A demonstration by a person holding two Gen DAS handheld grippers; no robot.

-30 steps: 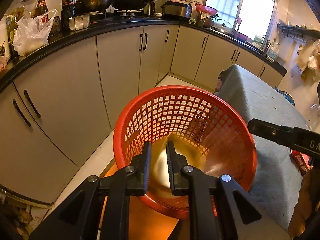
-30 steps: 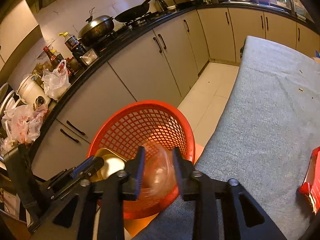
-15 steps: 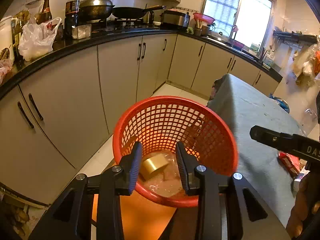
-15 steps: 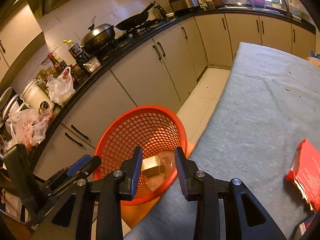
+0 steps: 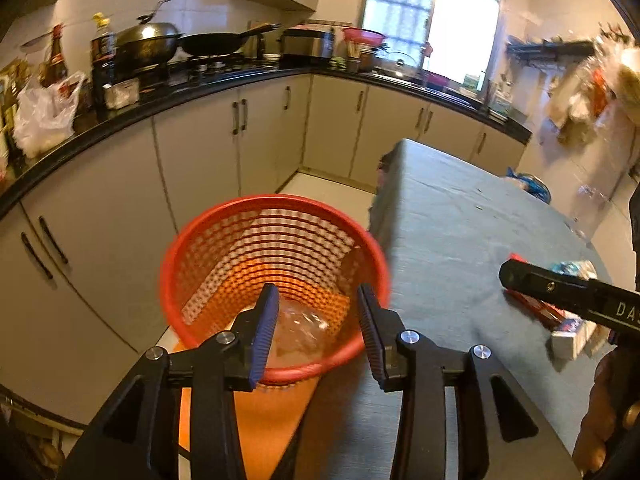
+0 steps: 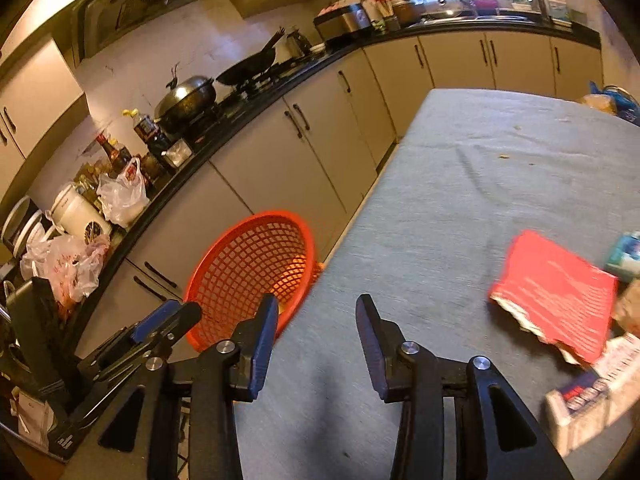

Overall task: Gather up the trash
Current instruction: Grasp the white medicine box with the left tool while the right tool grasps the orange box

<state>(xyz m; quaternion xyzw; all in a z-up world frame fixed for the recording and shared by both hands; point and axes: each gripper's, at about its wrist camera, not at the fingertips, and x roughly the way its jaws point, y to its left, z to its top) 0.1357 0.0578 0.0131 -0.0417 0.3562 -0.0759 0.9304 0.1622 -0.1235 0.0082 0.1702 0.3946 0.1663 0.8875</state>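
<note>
A red mesh basket [image 5: 224, 232] stands on an orange stool beside the grey-clothed table; it also shows in the right wrist view [image 6: 256, 252]. Clear crumpled plastic [image 5: 300, 328] lies inside it. My left gripper [image 5: 316, 328] is open and empty, just above the basket's near rim. My right gripper [image 6: 316, 332] is open and empty over the table's left part. A red torn packet [image 6: 556, 300] lies on the table to its right, with a white box [image 6: 592, 396] and a teal pack [image 6: 628, 252] near it.
The grey table [image 6: 460, 184] runs away to the back. Beige cabinets [image 5: 200, 152] with a black counter curve along the left and back, crowded with pans, bottles and plastic bags. A tiled floor gap lies between cabinets and table.
Both grippers opened wider and drew back from the basket. The gold box and clear plastic dropped into the basket. My right gripper swung right over the table toward the red packet.
</note>
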